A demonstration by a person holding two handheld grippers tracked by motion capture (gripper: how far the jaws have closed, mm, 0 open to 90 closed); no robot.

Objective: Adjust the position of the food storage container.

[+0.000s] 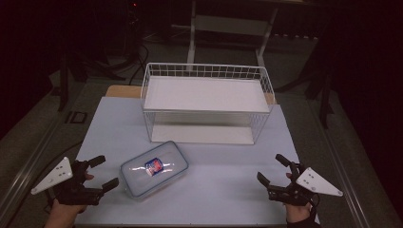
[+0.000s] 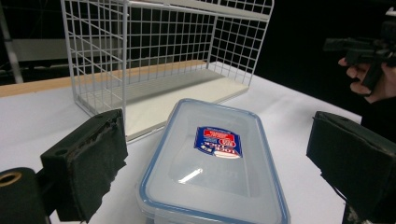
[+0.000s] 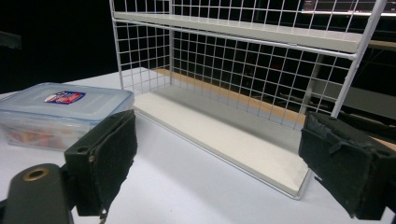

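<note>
Lidded plastic container (image 1: pixel 153 168) lies on the bench (image 1: pixel 223 190), just before the white wire rack (image 1: pixel 206 102). Left hand-held gripper (image 1: pixel 103 172) beside it, jaws apart, empty. Right hand-held gripper (image 1: pixel 271 169) well apart, jaws apart, empty.

Lidded container (image 2: pixel 215 163) between parted fingers (image 2: pixel 88 161)

**A dim lab workspace**

A pale table (image 1: pixel 237 190) stands alone in a dark room with grey carpet. Behind it are metal stand legs (image 1: pixel 192 42), floor cables (image 1: pixel 138 61) and a floor socket (image 1: pixel 76 117): a test setup, not a home.
</note>
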